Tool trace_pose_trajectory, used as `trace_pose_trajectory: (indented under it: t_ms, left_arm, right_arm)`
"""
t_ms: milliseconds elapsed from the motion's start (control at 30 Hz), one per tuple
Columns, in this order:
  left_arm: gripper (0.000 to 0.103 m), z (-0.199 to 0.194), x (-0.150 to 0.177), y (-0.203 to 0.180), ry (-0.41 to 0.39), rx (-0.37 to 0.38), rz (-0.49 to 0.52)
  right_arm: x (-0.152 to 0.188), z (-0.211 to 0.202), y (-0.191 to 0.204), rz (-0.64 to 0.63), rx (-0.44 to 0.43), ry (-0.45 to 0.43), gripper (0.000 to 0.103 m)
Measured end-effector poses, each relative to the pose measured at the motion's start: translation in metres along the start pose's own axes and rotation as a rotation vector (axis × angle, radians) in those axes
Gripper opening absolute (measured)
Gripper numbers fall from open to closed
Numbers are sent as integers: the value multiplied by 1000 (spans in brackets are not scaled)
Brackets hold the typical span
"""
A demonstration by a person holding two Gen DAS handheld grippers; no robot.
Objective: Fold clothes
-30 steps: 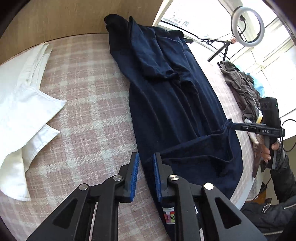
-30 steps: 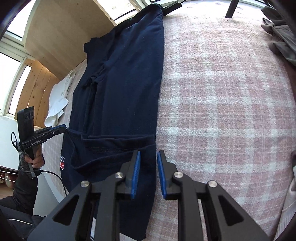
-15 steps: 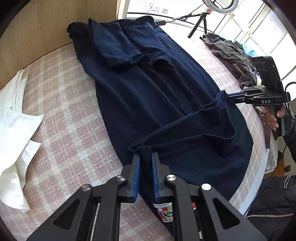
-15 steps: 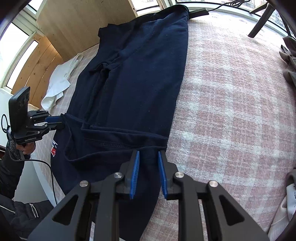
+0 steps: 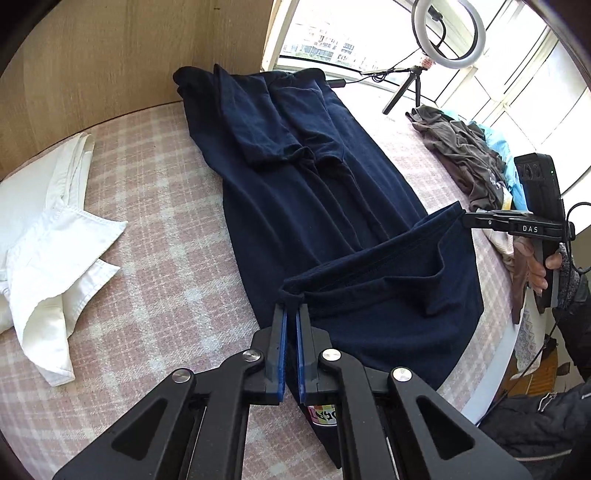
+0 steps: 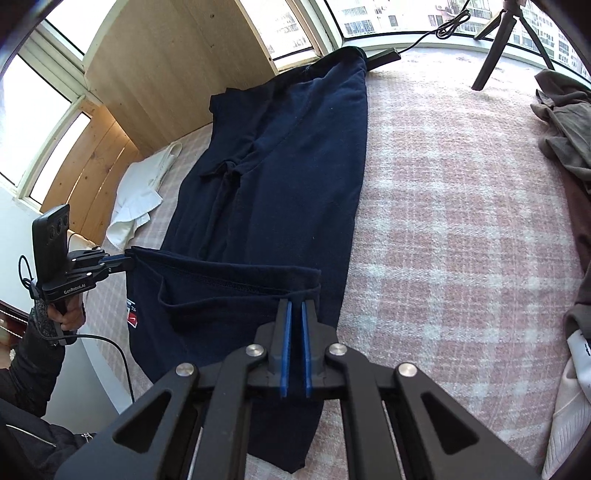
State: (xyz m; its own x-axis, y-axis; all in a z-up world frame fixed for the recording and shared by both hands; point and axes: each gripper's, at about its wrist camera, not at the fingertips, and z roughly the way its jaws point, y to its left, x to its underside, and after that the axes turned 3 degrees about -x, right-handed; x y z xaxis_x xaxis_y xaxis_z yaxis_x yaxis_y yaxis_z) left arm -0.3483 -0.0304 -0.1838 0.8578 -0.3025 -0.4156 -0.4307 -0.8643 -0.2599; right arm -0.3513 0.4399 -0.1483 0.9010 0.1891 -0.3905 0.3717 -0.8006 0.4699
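1. Left hand-held gripper (image 5: 290,314): jaws have just been closing and are now pinching one corner of the hem of the navy garment (image 5: 314,206), cloth bunched between the blue pads (image 5: 282,332).
2. Right hand-held gripper (image 6: 295,308): jaws have likewise just been closing and are gripping the other hem corner of the same garment; from the left wrist view it is showing at the right edge with a hand (image 5: 543,266) around its handle.
3. The hem between the two corners is hanging lifted off the surface, sagging in a fold toward the near end; a small coloured label (image 6: 132,316) is showing on the near part.
4. The rest of the navy garment is lying flat and long on the pink plaid cover (image 6: 443,206) of the tabletop, stretching away toward the window (image 5: 325,33), sleeves folded in over its far half.
5. White garment (image 5: 48,236) is lying crumpled on the cover to the left of the navy one, apart from it.
6. Grey-brown clothes pile (image 5: 461,155) is sitting on the far right side, near the edge.
7. Ring light (image 5: 448,31) on a small tripod is standing beyond the garment by the window, a cable running along the sill.
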Motion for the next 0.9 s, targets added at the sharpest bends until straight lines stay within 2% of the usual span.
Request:
trace_pose_trajectory:
  t_ms: [133, 233, 333, 400, 467, 500, 567, 633, 767, 900]
  left_arm:
    - [4, 6, -14, 2, -1, -26, 4]
    - [4, 21, -23, 15, 10, -16, -44]
    - [5, 47, -27, 25, 73, -13, -71]
    - [10, 55, -27, 26, 102, -26, -57]
    - [11, 50, -27, 24, 97, -35, -36]
    - [14, 43, -27, 23, 80, -45, -26]
    - [18, 31, -27, 18, 55, -61, 8]
    - [24, 22, -26, 12, 39, -74, 46]
    - [25, 25, -15, 8, 82, -25, 24]
    - [25, 22, 12, -7, 112, 5, 27]
  right_arm:
    - [-15, -4, -1, 9, 20, -34, 5]
    - [-27, 10, -16, 48, 61, -14, 4]
    - [-37, 27, -28, 62, 87, 25, 5]
    - [-42, 34, -28, 45, 98, 41, 6]
    - [-47, 26, -23, 24, 147, 13, 10]
    - [-50, 22, -20, 18, 160, 0, 17]
    - [-52, 13, -10, -2, 137, -17, 19]
    - [-53, 13, 13, -78, 59, 0, 19]
    - [-53, 46, 77, -314, -42, 98, 19]
    - [-43, 94, 122, -548, -35, 238, 19]
